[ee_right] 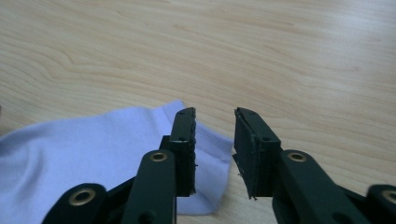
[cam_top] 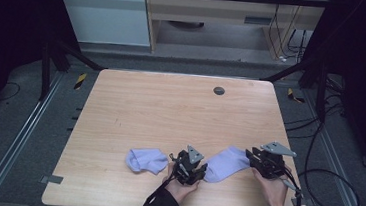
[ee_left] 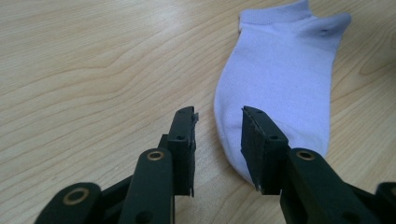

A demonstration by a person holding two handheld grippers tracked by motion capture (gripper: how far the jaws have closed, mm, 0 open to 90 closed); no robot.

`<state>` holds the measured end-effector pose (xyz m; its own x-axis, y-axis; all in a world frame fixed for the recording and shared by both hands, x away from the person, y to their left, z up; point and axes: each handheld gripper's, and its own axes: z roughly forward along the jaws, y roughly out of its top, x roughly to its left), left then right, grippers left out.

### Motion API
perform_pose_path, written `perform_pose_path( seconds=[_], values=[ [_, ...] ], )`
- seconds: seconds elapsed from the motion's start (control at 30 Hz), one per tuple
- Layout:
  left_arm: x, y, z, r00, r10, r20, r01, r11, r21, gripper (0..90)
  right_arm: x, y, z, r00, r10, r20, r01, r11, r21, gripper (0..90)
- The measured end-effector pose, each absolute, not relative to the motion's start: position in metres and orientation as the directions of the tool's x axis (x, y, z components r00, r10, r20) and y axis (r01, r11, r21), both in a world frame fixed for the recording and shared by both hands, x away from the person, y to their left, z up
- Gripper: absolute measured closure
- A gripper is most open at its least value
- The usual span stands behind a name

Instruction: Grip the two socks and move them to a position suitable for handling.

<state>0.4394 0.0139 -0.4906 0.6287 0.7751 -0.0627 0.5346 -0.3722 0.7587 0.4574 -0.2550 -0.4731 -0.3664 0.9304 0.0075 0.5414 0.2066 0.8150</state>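
Item: lavender sock (cam_top: 226, 163), lying flat on the bench (cam_top: 170, 112), lower right of centre in the high view. Light, soft, limp; best pinched at cuff or toe edge. Left hand-held gripper (ee_left: 218, 122) and right hand-held gripper (ee_right: 214, 122) spread, pinching nothing. No readable labels. Second sock (cam_top: 147, 160) lies bunched to the left.

High view: you get bright, even light on table (cam_top: 170, 107); surroundings fall to near black at left and right edges. Overall picture soft, low in detail. Short, faint shadows under socks, so light comes from above. Left gripper view: wood grain sharp mid-frame, pale glare toward top right, sock (ee_left: 280, 84) evenly lit. Right gripper view: near jaws slightly soft, broad sheen on wood at upper right.
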Motion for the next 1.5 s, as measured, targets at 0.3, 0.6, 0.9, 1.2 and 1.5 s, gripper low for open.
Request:
perform_pose_path(
  seconds=[0.3, 0.6, 0.9, 1.2, 1.5],
  values=[
    [0.439, 0.012, -0.497, 0.629, 0.774, -0.071, 0.559, -0.387, 0.733, 67.6, 0.472, -0.257, -0.489, -0.361, 0.932, 0.018, 0.618, 0.225, 0.753, 65.8],
    [0.439, 0.009, -0.5, 0.63, 0.774, -0.068, 0.565, -0.396, 0.724, 80.0, 0.479, -0.252, -0.498, -0.379, 0.926, 0.007, 0.651, 0.261, 0.712, 74.4],
    [0.442, 0.006, -0.498, 0.623, 0.776, -0.097, 0.584, -0.379, 0.718, 88.8, 0.478, -0.248, -0.496, -0.386, 0.922, 0.019, 0.672, 0.267, 0.691, 89.0],
    [0.444, 0.012, -0.487, 0.641, 0.763, -0.081, 0.537, -0.37, 0.758, 89.1, 0.451, -0.257, -0.474, -0.39, 0.918, 0.078, 0.63, 0.204, 0.749, 89.0],
    [0.456, 0.006, -0.488, 0.645, 0.762, -0.057, 0.544, -0.406, 0.734, 89.1, 0.427, -0.255, -0.473, -0.381, 0.923, 0.053, 0.642, 0.223, 0.734, 88.8]
  ],
)
